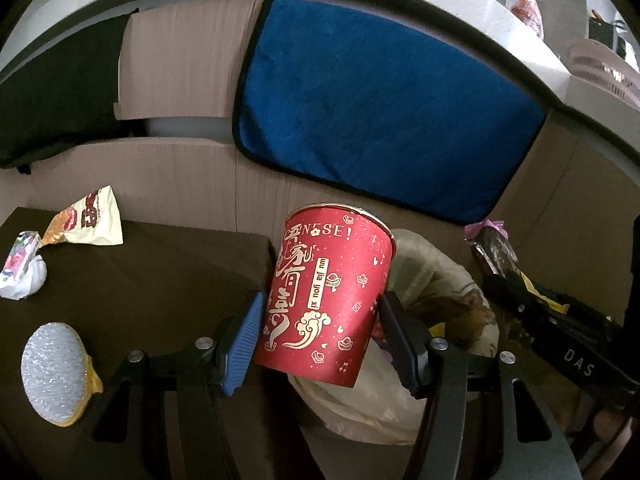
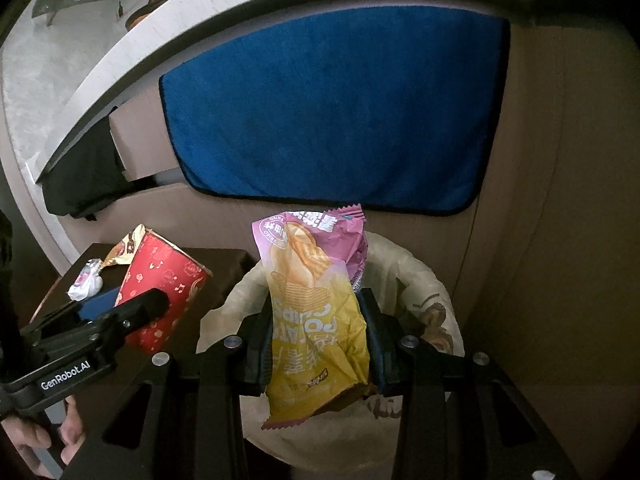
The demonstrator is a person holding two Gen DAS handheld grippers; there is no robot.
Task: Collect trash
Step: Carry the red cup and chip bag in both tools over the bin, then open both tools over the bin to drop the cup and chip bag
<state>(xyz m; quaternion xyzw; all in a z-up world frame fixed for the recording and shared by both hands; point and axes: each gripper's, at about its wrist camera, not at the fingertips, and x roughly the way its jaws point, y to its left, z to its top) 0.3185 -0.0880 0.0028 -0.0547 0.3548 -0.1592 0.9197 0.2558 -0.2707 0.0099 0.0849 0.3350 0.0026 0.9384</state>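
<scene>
the left gripper (image 1: 320, 344) has its jaws spread wide and closed on a red paper cup (image 1: 328, 300), tilted, beside the dark worktop (image 1: 160, 280) and partly over the lined trash bin (image 2: 420, 280); the cup's mouth faces away, so its inside is hidden; the right gripper (image 2: 316, 340) has its jaws part closed, pinching a yellow-and-pink chip bag (image 2: 316, 312) above the bin opening, hiding most of the bin's inside; on the worktop lie a crumpled wrapper (image 1: 86, 220), a white wad (image 1: 22, 268) and a bubble-wrap piece (image 1: 54, 372), its far edge cut off by the gripper frame.
</scene>
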